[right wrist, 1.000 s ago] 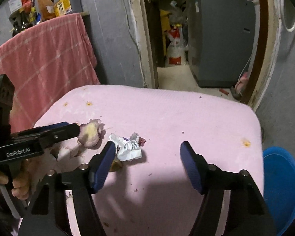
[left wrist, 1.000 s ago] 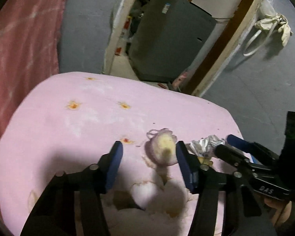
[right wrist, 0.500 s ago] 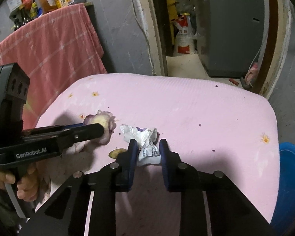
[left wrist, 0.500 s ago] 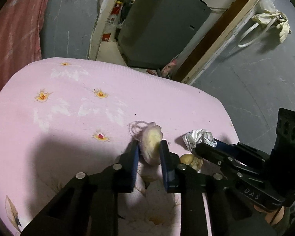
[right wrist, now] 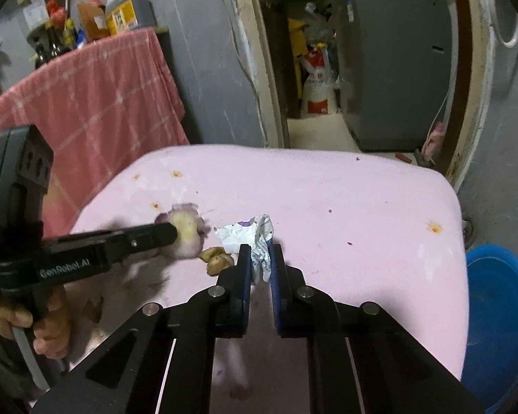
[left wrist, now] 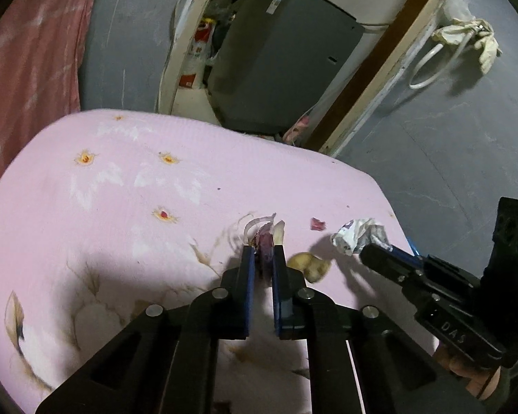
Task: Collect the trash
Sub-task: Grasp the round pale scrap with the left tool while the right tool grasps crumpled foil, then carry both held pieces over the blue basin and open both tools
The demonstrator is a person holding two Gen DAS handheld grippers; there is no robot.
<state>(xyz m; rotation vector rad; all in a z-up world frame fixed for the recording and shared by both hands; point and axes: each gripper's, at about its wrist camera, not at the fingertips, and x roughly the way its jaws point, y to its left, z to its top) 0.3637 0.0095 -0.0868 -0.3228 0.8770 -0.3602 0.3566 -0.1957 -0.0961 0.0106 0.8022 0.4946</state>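
Over the pink bench (right wrist: 345, 207), the left tongs (left wrist: 261, 253) have just closed, pinching an onion scrap (left wrist: 267, 234), while the right tongs (right wrist: 260, 253) have just closed, pinching crumpled paper (right wrist: 255, 234)

The blue tub (right wrist: 500, 327) is cut off by the right edge of the right view, and the pink table (right wrist: 328, 189) hides part of it. In the left view, the blue fingers (left wrist: 248, 286) cover most of the onion piece (left wrist: 267, 238), so only its top pokes out, and the hand (left wrist: 473, 376) under the right gripper (left wrist: 369, 250) is mostly hidden and cut off in the corner. The labels on the bottles (right wrist: 121, 10) on the shelf are too small to read.
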